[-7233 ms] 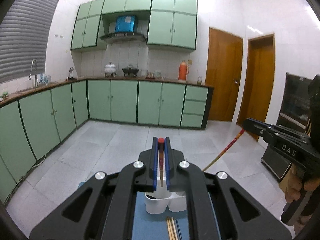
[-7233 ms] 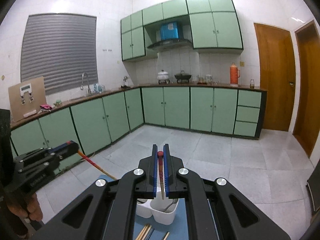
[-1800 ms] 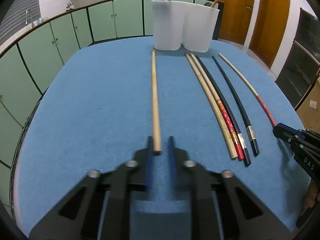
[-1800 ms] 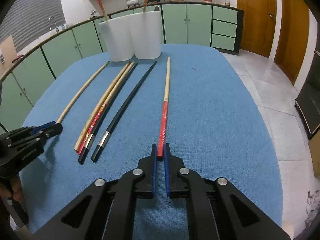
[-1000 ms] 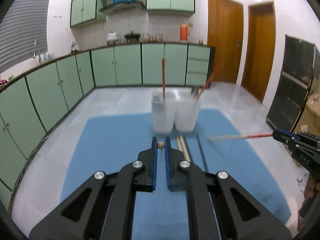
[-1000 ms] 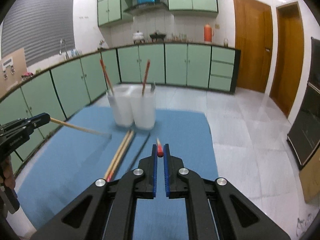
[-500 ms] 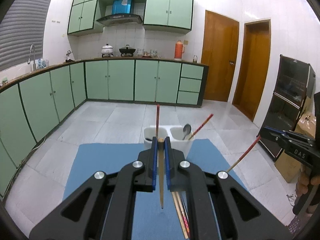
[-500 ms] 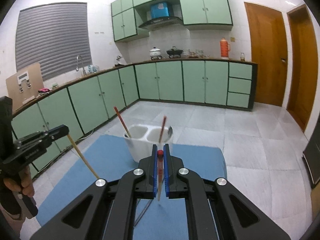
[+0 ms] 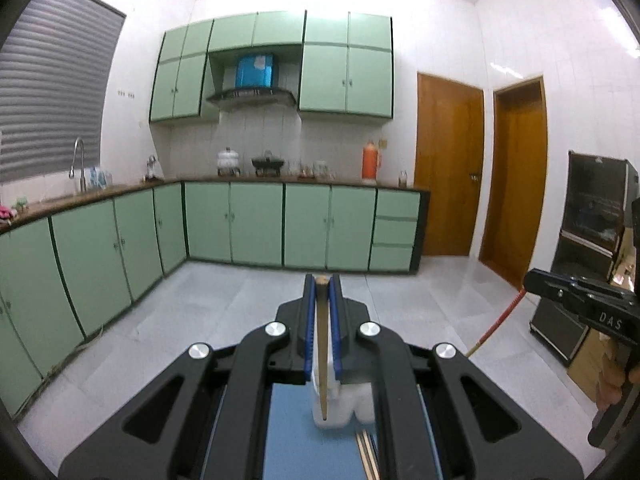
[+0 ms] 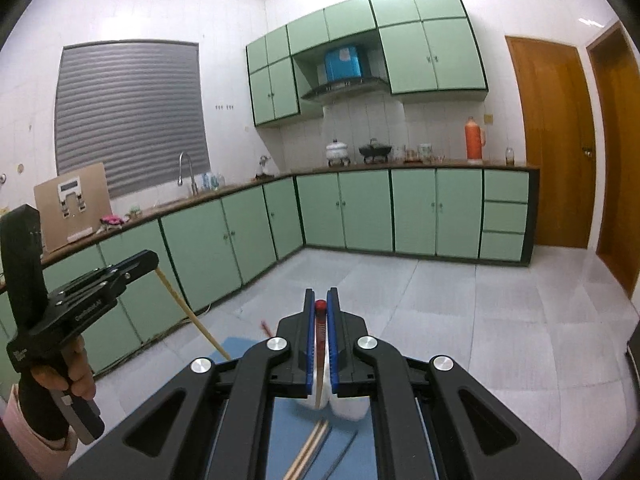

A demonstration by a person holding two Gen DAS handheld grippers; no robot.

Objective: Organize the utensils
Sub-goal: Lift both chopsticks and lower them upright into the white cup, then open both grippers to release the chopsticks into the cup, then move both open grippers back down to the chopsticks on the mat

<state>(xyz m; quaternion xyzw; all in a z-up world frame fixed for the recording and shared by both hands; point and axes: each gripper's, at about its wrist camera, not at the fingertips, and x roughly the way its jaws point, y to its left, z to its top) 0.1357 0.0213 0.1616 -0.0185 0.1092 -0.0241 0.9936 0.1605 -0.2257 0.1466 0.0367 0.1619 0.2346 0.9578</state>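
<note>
Left hand-held gripper [image 9: 321, 280], black with blue pads, is clamped on the top end of a plain light-wood chopstick [image 9: 322, 352]. The chopstick hangs down between the pads, and its tip sits in front of the white plastic two-compartment utensil holder [image 9: 360, 404]; which compartment it is over cannot be told. The holder stands on the blue cloth-covered table [image 9: 288, 432], mostly hidden behind the gripper body. A few pale wooden chopsticks [image 9: 366, 452] lie flat on the cloth just on the near side of the holder.

Right hand-held gripper [image 10: 320, 305], same black body and blue pads, is clamped on the red end of a red-and-cream chopstick [image 10: 319, 360], which hangs down with its cream tip in front of the holder. In the right wrist view more chopsticks lie on the blue cloth below, two pale wooden ones side by side and one dark one beside them. A red chopstick end [image 10: 265, 326] pokes up just left of the gripper, likely standing in the holder.

Each gripper shows in the other's view, held by a hand [image 10: 72, 376] on a black handle, chopstick slanting down from its tip. Both are raised above the table, pointing slightly downward.

Background: green kitchen cabinets [image 9: 256, 224], brown doors [image 9: 448, 168], grey tiled floor [image 10: 460, 300].
</note>
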